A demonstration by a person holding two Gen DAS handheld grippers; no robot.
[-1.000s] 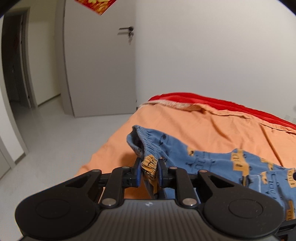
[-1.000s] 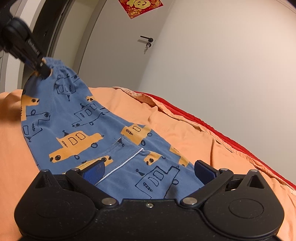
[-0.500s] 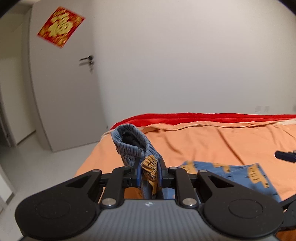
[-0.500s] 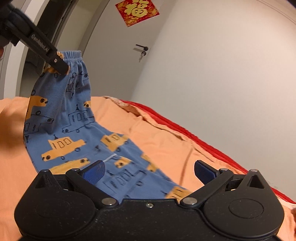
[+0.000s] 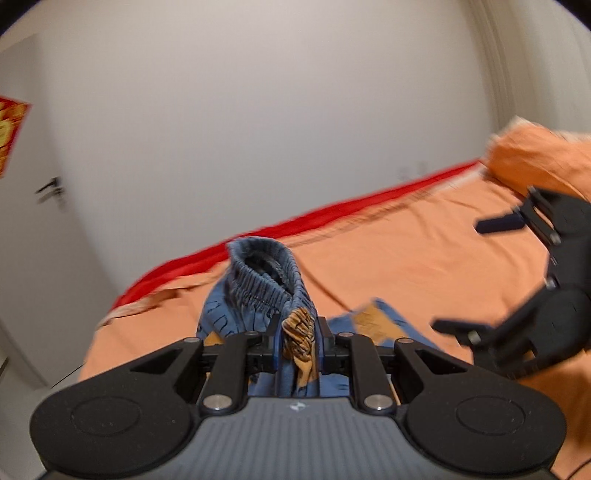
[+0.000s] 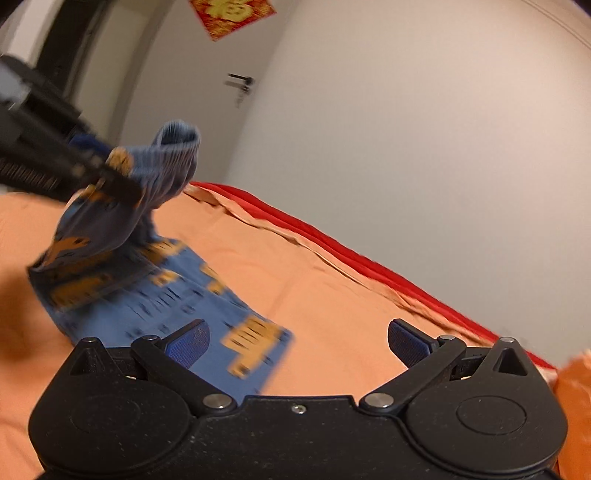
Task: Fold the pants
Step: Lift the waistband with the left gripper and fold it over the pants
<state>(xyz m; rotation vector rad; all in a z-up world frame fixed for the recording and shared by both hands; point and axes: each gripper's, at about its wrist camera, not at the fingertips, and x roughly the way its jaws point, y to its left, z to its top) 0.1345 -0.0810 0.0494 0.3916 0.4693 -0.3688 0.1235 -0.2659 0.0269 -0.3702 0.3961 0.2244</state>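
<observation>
Orange bedspread (image 6: 332, 280) under everything, and on it the pants (image 6: 155, 295), blue with orange car prints. Their waistband end is lifted off the bed, bunched and clamped between the left tongs (image 5: 297, 341), while the leg end lies flat just ahead of the right tongs (image 6: 295, 341), whose blue pads (image 6: 188, 341) are spread wide with nothing between them.

Looks like the waistband is being carried over toward the hem to make the fold. To do it well I'd say keep the grip firm on the elastic, bring it low and straight so the top layer lands square on the bottom one, and maybe use the free tongs to pin the hem so it doesn't drag.

Further out: a red sheet edge (image 6: 369, 266) along the far side of the bed, plain white wall (image 5: 258, 129), a door with a dark handle (image 6: 240, 81) and a red-and-gold paper decoration (image 6: 231, 14). An orange pillow (image 5: 535, 158) sits beyond the right tongs. Both shots are a bit blurry.
</observation>
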